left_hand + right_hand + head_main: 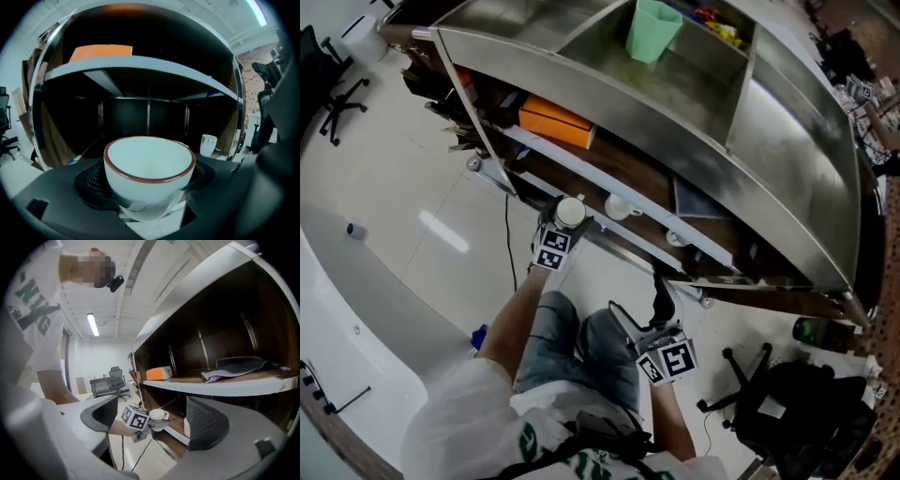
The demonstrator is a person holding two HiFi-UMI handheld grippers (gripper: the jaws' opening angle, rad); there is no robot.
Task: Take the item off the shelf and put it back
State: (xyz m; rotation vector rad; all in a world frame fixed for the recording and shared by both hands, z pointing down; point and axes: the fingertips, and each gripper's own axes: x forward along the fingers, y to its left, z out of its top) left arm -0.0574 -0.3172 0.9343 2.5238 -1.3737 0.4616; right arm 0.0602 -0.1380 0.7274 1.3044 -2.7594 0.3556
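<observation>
A white cup with a brown rim [149,161] sits between the jaws of my left gripper [149,190], which is shut on it. From the head view the cup [571,211] and left gripper [565,223] hang just in front of the lower shelf [628,234] of a dark wooden shelf unit. My right gripper [643,306] is nearer the person's knees, jaws wide open and empty. In the right gripper view the right gripper [153,419] looks past the left hand's marker cube [134,418] and the held cup [157,414].
Two more white cups [619,206] [678,238] stand on the lower shelf; one cup [208,144] shows at right. An orange box [555,122] and a grey cloth [239,366] lie on the upper shelf. A green cup [653,28] stands on the metal top. Office chairs [787,403] stand around.
</observation>
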